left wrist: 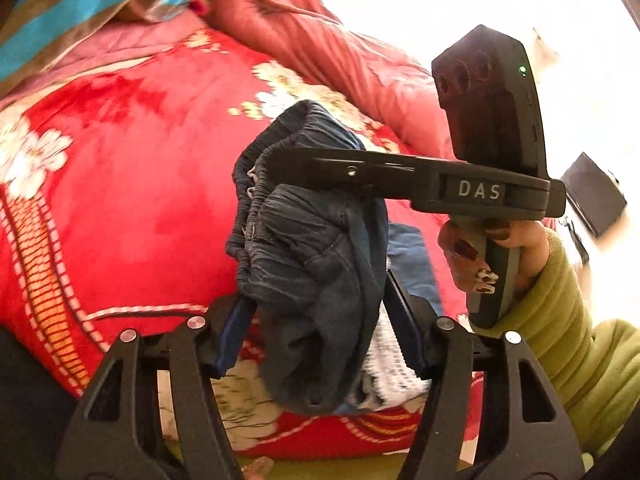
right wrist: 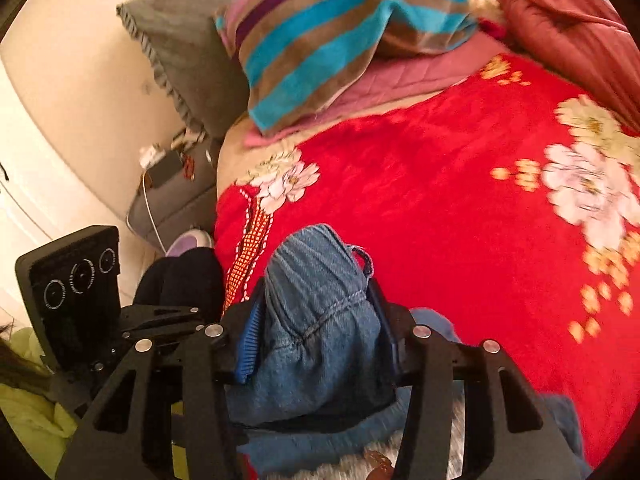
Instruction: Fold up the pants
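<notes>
From my left wrist view, my left gripper (left wrist: 316,320) pinches a thick bunch of the pants (left wrist: 308,248) at the elastic waistband, lifted over the red floral blanket (left wrist: 132,184); so bulky a wad could slip loose, and "DAS" is written on the right gripper (left wrist: 280,168), which bites the same bunch. From my right wrist view, that gripper clamps gathered denim above the blanket's near edge, where the hanging rest might snag; no writing there.
</notes>
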Motion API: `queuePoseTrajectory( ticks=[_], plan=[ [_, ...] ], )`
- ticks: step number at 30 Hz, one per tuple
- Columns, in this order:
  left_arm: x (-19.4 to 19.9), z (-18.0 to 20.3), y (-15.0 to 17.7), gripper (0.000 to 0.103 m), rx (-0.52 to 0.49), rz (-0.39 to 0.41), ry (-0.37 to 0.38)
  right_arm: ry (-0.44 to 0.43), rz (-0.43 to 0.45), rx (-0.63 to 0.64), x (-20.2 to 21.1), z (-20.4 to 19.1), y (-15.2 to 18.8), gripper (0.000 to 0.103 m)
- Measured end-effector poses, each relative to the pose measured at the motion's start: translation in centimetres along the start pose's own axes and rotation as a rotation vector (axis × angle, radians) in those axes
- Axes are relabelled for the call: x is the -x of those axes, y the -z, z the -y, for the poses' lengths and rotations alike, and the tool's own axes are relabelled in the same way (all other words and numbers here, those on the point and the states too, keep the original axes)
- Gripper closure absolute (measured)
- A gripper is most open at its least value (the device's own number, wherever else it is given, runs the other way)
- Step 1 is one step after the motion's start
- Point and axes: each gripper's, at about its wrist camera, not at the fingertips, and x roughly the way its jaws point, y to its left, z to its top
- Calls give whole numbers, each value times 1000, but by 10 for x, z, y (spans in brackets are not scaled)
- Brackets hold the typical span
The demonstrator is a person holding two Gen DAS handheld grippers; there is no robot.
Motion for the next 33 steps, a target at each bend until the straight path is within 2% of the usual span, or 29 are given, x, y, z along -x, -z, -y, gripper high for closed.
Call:
queuePoseTrajectory(
  ticks=[9, 10, 13, 16, 21, 23, 27, 28, 29, 30, 33],
  plan=[
    [-32, 73, 0, 48, -154, -83, 75, 55, 129, -90, 73, 25, 49, 56],
    [-36, 82, 3, 48, -175, -94, 83, 58, 141, -104, 80, 28, 57, 54],
    [-48, 104, 15, 48, -247, -134, 112, 76, 182, -171, 98, 43, 81, 33],
    [-62, 117, 32, 48, -291, -199, 158, 135, 223, -241, 116, 59, 107, 28],
    [-90, 121, 56, 44, -323, -308, 139, 232, 227, -333, 121, 71, 138, 18],
    [-98, 122, 62, 42, -335, -335, 127, 227, 204, -349, 112, 74, 142, 13],
    [-97, 123, 65, 39, -350, -339, 125, 247, 152, -364, 88, 78, 142, 14],
    [-98, 125, 65, 38, -347, -339, 126, 313, 112, -355, 81, 79, 143, 22],
    [-97, 124, 65, 38, -344, -338, 128, 357, 79, -344, 76, 80, 146, 39],
    [-96, 123, 65, 38, -343, -336, 131, 389, 57, -340, 72, 83, 150, 41],
    [-92, 123, 67, 38, -336, -335, 156, 375, 73, -389, 77, 91, 165, 41]
  ],
)
